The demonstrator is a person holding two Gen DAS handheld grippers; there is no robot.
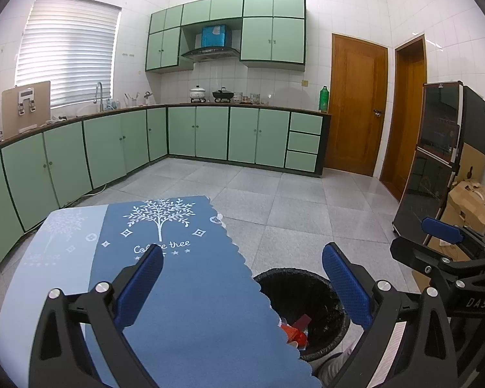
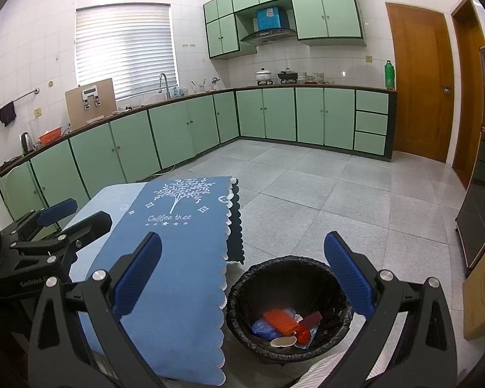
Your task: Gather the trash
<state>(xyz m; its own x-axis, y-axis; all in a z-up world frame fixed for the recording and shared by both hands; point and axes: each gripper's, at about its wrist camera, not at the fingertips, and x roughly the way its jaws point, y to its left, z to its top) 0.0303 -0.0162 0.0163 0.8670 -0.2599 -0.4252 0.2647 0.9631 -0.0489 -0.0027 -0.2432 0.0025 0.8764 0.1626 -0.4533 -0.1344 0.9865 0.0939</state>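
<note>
- Left wrist view: left gripper [image 1: 242,286] nearest the lens, blue-padded fingers [image 1: 139,289] spread wide, nothing between them.
- Below it, blue tablecloth [image 1: 190,310] with a white tree print and scalloped edge covers the table; cloth surface bare.
- Black-lined trash bin [image 1: 326,294] stands on the grey tiled floor [image 1: 274,194] just beside the cloth's right edge, partly hidden by it. Red trash [image 1: 296,331] shows inside; the rest is hidden.
- Right gripper [image 1: 449,242] enters from the right edge, above the floor near a cardboard box [image 1: 472,205]. One blue pad visible.
- Right wrist view: right gripper [image 2: 242,278] nearest, fingers [image 2: 347,278] wide apart, empty, positioned above the bin [image 2: 242,294] and cloth edge.
- Bin contents clear here: orange ribbed piece [image 2: 279,320], blue plastic [image 2: 263,327], dark red piece [image 2: 312,318], white scrap [image 2: 283,341], all resting at the bottom.
- Left gripper [image 2: 71,218] at the left, over the tablecloth [image 2: 177,274], jaws apart, holding nothing.
- Green cabinets [image 2: 184,129] line the far walls.
</note>
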